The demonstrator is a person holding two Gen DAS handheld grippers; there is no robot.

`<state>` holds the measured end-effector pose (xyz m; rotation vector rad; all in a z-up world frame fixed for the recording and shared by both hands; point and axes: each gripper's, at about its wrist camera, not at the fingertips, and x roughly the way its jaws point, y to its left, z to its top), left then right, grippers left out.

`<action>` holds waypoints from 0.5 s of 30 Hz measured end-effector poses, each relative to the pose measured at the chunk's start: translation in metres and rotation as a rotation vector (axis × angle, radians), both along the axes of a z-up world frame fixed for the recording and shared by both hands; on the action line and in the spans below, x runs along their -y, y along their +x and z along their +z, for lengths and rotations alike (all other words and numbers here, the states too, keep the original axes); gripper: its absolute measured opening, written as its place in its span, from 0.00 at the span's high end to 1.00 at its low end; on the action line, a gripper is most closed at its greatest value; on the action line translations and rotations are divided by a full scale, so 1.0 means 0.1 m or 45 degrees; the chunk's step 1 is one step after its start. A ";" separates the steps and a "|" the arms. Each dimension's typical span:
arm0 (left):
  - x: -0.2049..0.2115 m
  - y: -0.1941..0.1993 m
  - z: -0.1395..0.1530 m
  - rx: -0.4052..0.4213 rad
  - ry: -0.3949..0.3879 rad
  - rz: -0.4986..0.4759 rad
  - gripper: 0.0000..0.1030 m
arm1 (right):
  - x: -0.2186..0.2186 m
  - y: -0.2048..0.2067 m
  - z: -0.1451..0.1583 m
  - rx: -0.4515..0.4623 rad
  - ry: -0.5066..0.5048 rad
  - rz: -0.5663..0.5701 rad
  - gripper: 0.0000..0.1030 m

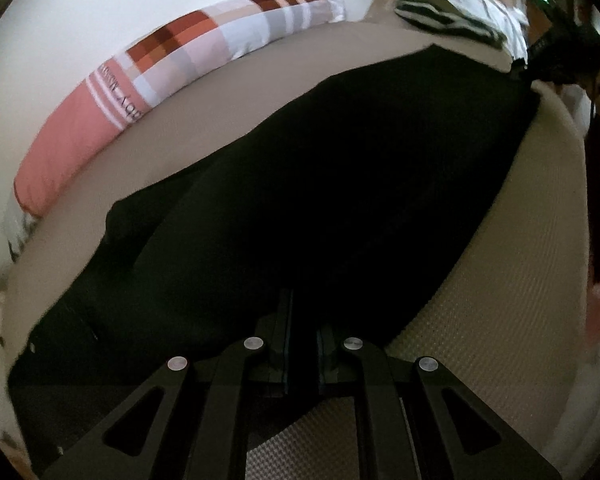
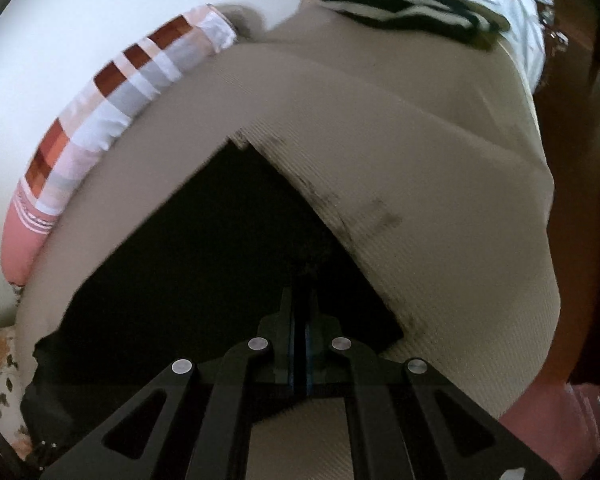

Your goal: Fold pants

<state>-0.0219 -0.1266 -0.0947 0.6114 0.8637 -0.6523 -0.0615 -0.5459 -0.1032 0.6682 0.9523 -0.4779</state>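
The left gripper (image 1: 303, 312) has its jaws drawn together, pinching the edge of the black pants (image 1: 320, 184). The right gripper (image 2: 301, 304) likewise has its jaws closed on a corner of the same pants (image 2: 220, 240). The pants lie spread over a beige bed cover (image 1: 500, 280), reaching toward its far edge. A checked pillow (image 1: 172, 68) rests along the cover's far left edge, and a striped cloth (image 2: 400, 8) sits at the far right corner.
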 end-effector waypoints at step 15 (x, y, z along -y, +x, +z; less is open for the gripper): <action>-0.01 -0.06 0.04 -0.029 -0.015 -0.054 0.89 | -0.04 -0.14 -0.07 -0.020 -0.073 -0.020 0.99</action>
